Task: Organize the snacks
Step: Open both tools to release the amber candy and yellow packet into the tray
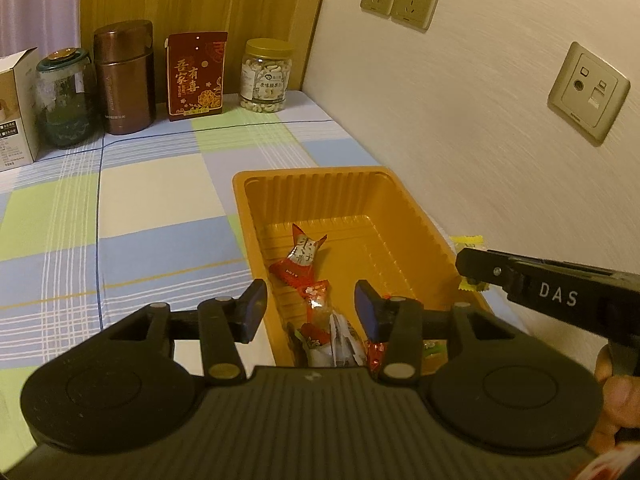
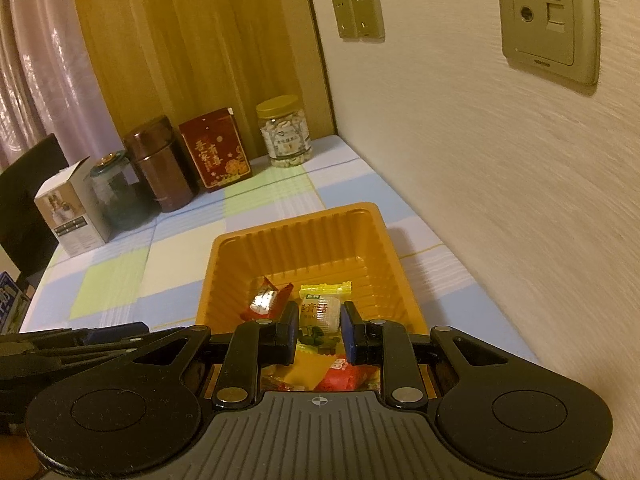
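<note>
An orange plastic tray [image 1: 316, 184] [image 2: 296, 224] sits on the checked tablecloth by the wall. Several wrapped snacks lie in it, among them a red and silver candy [image 1: 300, 256] [image 2: 266, 300]. My left gripper [image 1: 310, 308] is open and empty, low over the tray's near left corner. My right gripper [image 2: 320, 330] is shut on a yellow-green wrapped candy [image 2: 322, 312] and holds it over the tray's near end. In the left wrist view the right gripper [image 1: 470, 270] comes in from the right above the tray's right rim, the yellow wrapper [image 1: 468, 242] showing between its fingers.
At the back stand a cashew jar [image 1: 266, 76] [image 2: 285, 132], a red box [image 1: 196, 76] [image 2: 216, 154], a brown canister [image 1: 126, 76] [image 2: 160, 164], a glass jar [image 1: 64, 98] [image 2: 112, 192] and a white carton [image 1: 16, 108] [image 2: 70, 212]. The wall with sockets [image 1: 588, 92] runs close along the right.
</note>
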The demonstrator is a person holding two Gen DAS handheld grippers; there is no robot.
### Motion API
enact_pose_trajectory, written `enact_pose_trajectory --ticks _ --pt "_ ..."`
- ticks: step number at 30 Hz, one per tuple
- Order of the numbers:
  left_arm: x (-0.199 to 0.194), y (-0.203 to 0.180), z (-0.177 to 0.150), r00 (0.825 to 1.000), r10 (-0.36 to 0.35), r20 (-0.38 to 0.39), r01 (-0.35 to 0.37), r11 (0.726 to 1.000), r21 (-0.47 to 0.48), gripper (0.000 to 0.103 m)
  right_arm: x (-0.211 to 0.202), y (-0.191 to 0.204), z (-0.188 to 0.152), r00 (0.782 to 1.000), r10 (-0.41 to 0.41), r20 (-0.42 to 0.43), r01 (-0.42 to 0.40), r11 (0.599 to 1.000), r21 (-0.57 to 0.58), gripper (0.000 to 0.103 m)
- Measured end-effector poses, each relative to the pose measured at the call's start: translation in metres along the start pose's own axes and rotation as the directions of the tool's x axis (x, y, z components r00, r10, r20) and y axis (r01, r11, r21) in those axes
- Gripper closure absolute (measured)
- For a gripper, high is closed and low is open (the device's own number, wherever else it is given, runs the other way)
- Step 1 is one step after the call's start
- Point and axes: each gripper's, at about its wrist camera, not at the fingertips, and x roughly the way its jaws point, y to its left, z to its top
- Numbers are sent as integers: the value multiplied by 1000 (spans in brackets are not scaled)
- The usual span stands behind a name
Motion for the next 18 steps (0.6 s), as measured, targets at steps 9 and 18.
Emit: enact_pose_trajectory --ticks 9,18 --pt "3 3 -1 1000 5 -7 -5 1000 -5 58 6 2 0 1000 4 -11 -4 1000 -1 80" --pt "6 7 -2 1000 9 -9 -9 1000 -6 58 11 3 2 1000 12 -17 -12 1000 0 80"
